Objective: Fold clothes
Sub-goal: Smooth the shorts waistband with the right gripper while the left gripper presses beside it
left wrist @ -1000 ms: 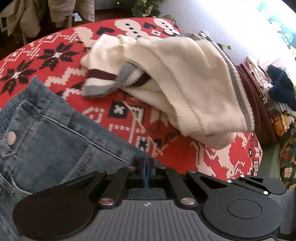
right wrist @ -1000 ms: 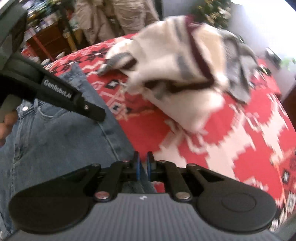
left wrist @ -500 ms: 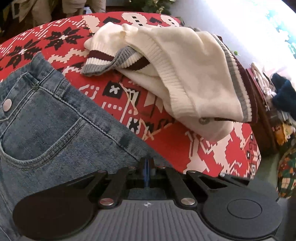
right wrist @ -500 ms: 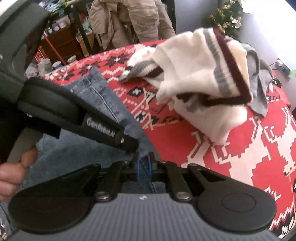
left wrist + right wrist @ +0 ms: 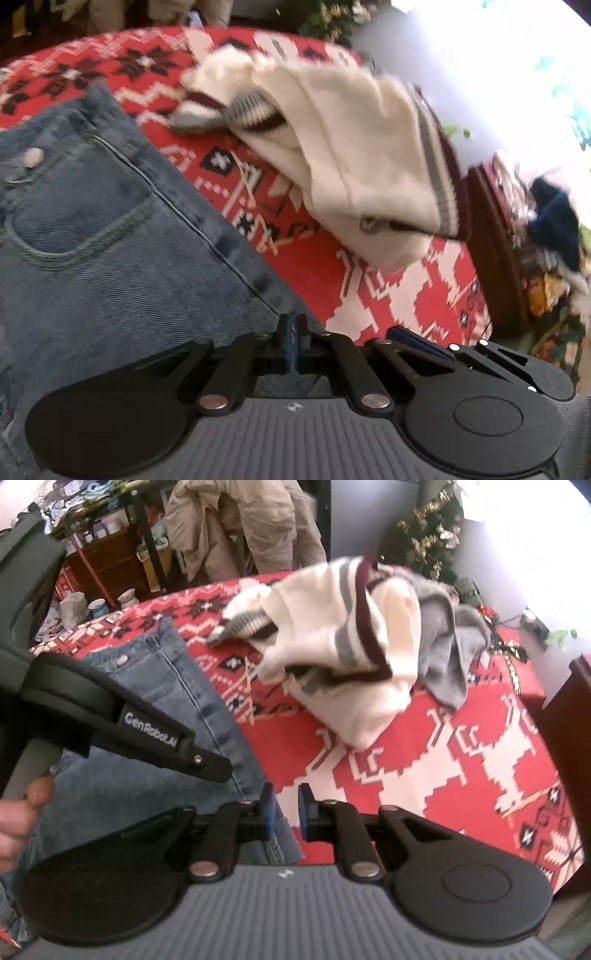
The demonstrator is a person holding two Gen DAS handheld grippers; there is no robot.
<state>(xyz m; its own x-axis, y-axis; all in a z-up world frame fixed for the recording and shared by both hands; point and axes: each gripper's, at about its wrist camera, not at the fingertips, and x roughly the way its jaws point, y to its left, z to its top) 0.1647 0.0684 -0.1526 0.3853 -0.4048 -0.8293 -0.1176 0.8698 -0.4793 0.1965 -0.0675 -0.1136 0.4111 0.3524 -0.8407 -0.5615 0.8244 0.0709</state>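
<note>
Released since before, right gripper [image 5: 284, 808] fingers stand apart — left gripper [image 5: 292, 341] pinches jeans [image 5: 110, 236].

Right gripper [image 5: 284, 808]: blue pads parted, a gap between them, over the jeans' edge; nothing pinched.
Left gripper [image 5: 207, 766]: black, marked "GenRobot.AI", reaching in from the left above the denim; its tips' state cannot be told.
Hand [image 5: 18, 812]: holds the grey handle at far left.
Jeans [image 5: 166, 686]: spread flat on the left.
Cream sweater [image 5: 332, 646]: crumpled heap with maroon and grey stripes, beyond the jeans.
Grey garment [image 5: 454, 646]: bunched against the sweater.
Tabletop [image 5: 443, 768]: red patterned cloth.
</note>
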